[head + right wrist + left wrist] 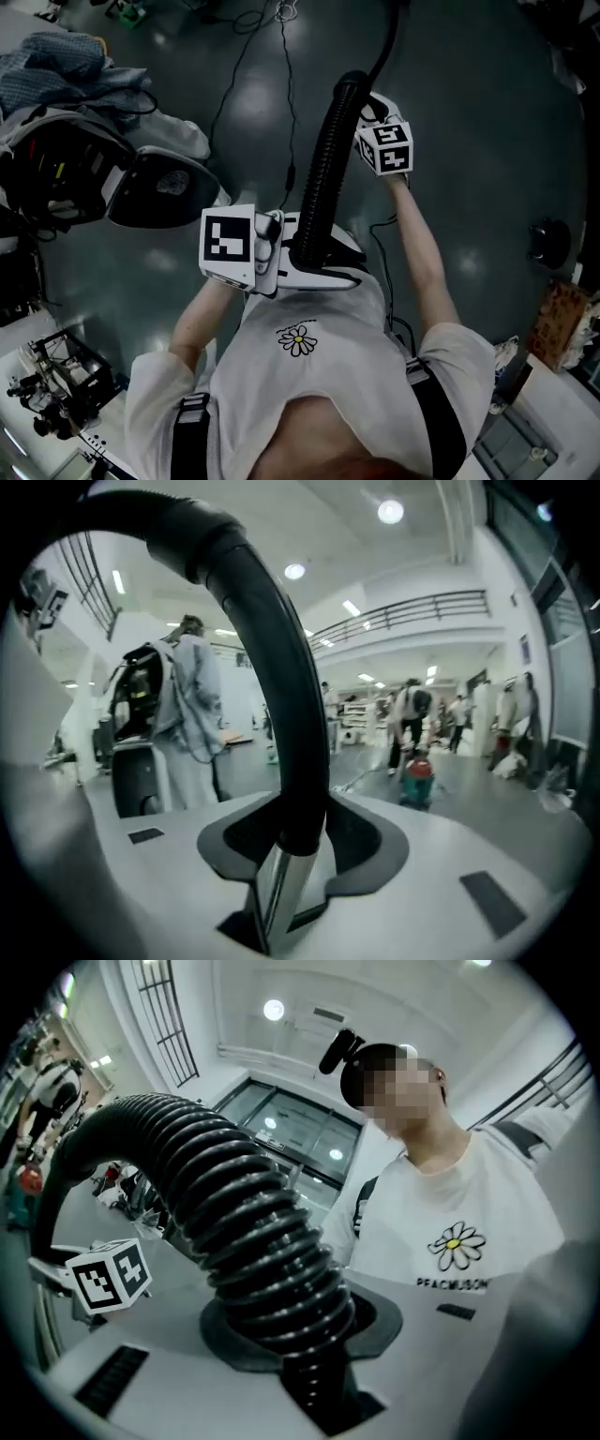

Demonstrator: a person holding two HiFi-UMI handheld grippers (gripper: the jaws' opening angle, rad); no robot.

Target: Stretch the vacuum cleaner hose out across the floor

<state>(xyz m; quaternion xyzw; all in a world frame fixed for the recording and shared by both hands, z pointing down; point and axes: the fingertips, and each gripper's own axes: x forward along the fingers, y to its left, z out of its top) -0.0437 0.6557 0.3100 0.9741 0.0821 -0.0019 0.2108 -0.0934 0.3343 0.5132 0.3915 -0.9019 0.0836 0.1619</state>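
Blue-grey cloth (61, 66) lies crumpled at the far left of the head view, over a black machine (52, 173) with a grey domed housing (159, 187) at its side. We cannot tell what the machine is. In the lower left corner a white table (13, 356) carries small black hardware (52, 380).

Moving towards the middle, we see the left claw (314, 261) held close in front of a white shirt with a daisy print (298, 339). Its own view shows its jaws pressed onto the ribbed black hose (323, 178), which fills the gap between them. From that grip the hose rises off the dark floor (469, 84), arches away from the body and reaches the right claw (370, 127), so the stretch between the two claws hangs in the air. Thin black cables (286, 103) trail over the floor just left of it.

At the right claw the ribs give way to a smooth black bend, which carries on to the top edge of the head view. In the right gripper view this claw pinches the hose where the black sleeve meets a silver tube (277, 883), both jaws tight against it.

Farther right, well apart from the hose, a dark round object (548, 239) sits on the floor, with a cardboard box (562, 323) below it near the edge.
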